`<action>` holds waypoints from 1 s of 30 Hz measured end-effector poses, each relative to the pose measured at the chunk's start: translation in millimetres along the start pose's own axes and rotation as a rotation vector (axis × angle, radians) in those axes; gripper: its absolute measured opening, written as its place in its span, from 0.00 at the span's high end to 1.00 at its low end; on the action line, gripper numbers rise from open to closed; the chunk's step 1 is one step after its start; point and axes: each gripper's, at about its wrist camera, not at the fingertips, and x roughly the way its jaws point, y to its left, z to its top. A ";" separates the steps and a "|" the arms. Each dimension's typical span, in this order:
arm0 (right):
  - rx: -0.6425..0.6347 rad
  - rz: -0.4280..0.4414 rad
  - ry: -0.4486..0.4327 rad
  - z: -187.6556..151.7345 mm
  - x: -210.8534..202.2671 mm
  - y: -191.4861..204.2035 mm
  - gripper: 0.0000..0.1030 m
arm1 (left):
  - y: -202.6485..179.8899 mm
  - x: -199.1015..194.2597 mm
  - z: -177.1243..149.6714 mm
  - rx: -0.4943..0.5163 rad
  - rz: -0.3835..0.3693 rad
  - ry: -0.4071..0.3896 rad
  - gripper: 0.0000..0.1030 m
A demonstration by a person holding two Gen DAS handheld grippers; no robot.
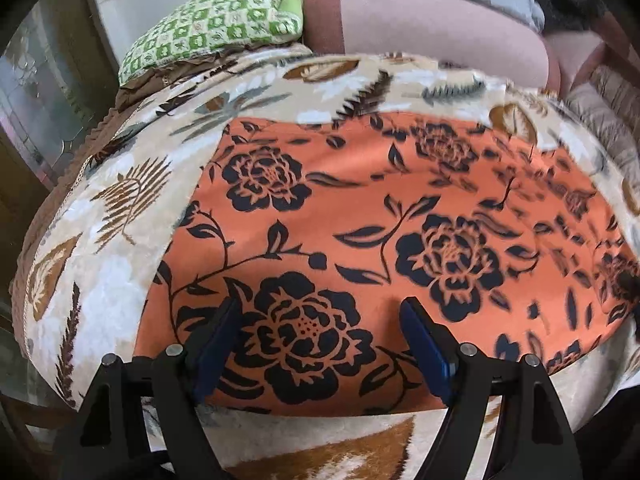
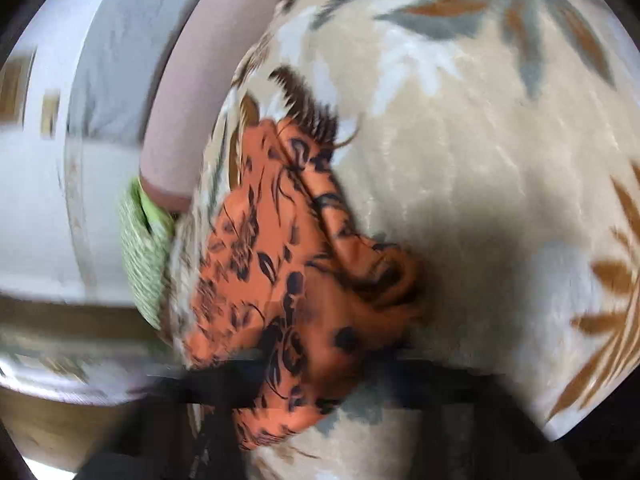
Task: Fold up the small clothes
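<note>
Orange floral cloth [image 1: 380,216] lies flat, long axis across the left view; left hand-held gripper [image 1: 320,344] spread above it, right hand-held gripper [image 2: 320,364] pinching its bunched end

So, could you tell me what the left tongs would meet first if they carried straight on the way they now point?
Most likely the orange floral cloth: the open left tongs point down at it with nothing between. How near is unclear.
</note>
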 end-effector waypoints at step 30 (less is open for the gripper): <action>-0.864 0.014 -0.042 -141.9 4.7 283.0 0.81 | 100.9 -57.4 -17.9 -0.230 -0.074 -0.147 0.18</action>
